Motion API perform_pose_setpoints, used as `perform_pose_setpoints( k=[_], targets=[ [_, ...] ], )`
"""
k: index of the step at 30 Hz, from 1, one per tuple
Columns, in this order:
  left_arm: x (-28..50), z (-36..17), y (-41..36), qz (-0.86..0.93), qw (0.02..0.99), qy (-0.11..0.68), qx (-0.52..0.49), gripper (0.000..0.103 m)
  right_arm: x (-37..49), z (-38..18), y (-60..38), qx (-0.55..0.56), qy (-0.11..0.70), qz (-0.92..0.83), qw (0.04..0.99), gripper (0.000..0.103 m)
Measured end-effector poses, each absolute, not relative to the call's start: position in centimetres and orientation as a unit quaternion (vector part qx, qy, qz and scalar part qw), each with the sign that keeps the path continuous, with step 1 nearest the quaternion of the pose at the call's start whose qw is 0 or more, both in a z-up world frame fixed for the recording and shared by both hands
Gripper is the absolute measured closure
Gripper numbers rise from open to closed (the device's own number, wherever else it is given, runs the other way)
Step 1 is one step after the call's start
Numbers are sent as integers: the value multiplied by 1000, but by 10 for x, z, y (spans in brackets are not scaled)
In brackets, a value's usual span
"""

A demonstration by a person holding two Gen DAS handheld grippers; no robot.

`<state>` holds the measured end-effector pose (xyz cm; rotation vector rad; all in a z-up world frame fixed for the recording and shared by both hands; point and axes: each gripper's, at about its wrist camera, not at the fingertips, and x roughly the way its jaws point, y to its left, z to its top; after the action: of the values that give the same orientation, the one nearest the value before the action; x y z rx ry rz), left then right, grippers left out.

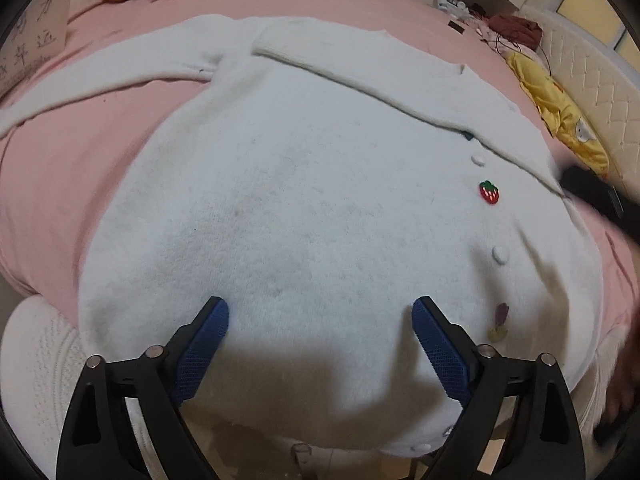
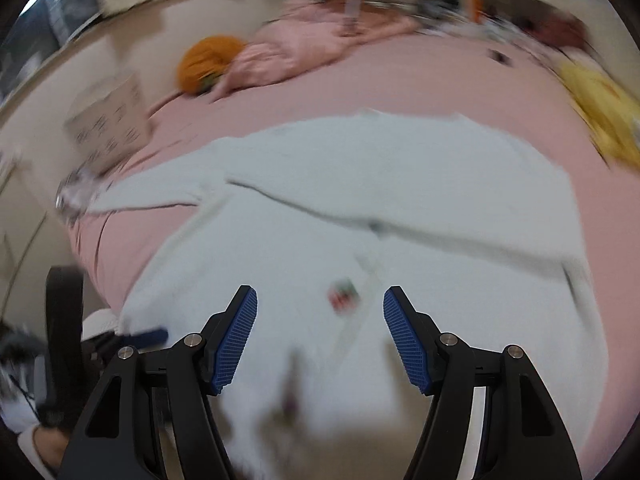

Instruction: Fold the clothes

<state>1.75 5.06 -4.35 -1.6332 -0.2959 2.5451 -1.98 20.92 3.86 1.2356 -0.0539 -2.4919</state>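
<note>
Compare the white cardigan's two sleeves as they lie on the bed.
The near sleeve is folded across the white cardigan, lying on its chest; the far sleeve stretches outward onto the pink bedsheet. Only the folded one's cuff shows plainly. Both are the same fuzzy white knit.

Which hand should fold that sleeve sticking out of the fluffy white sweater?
Probably the left. The long sleeve of the fluffy white cardigan stretches out to the left over the pink bedsheet. The left tool hangs open on that half, and the right tool looks over the strawberry button.

both wrist views close, angled down, sharing cardigan [image 1: 304, 200]
</note>
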Motion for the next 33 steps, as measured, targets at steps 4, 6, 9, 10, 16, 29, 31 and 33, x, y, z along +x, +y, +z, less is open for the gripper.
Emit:
perform_pose_setpoints(
  k=[4,6,9,10,16,29,31,33],
  targets=[
    [16,-49,52,838,52,-115,-531,1,-84,34,141,454,77,-856,234,37],
    [16,-49,48,840,52,-130,-524,1,-112,26,108,465,119,-841,248,37],
    [17,-50,39,839,60,-165,-515,1,-146,10,73,478,145,-828,254,37],
    [17,-51,36,839,60,-178,-511,1,-156,3,64,484,151,-824,252,37],
    [15,-57,31,835,59,-207,-506,1,-185,-44,36,504,206,-811,212,37],
    [14,-58,41,836,57,-199,-508,0,-188,-7,116,480,28,-864,149,93],
    [14,-58,40,836,57,-198,-508,0,-185,10,139,460,11,-878,130,93],
    [15,-59,38,837,57,-192,-509,0,-180,26,171,442,-10,-890,108,93]
  ],
)
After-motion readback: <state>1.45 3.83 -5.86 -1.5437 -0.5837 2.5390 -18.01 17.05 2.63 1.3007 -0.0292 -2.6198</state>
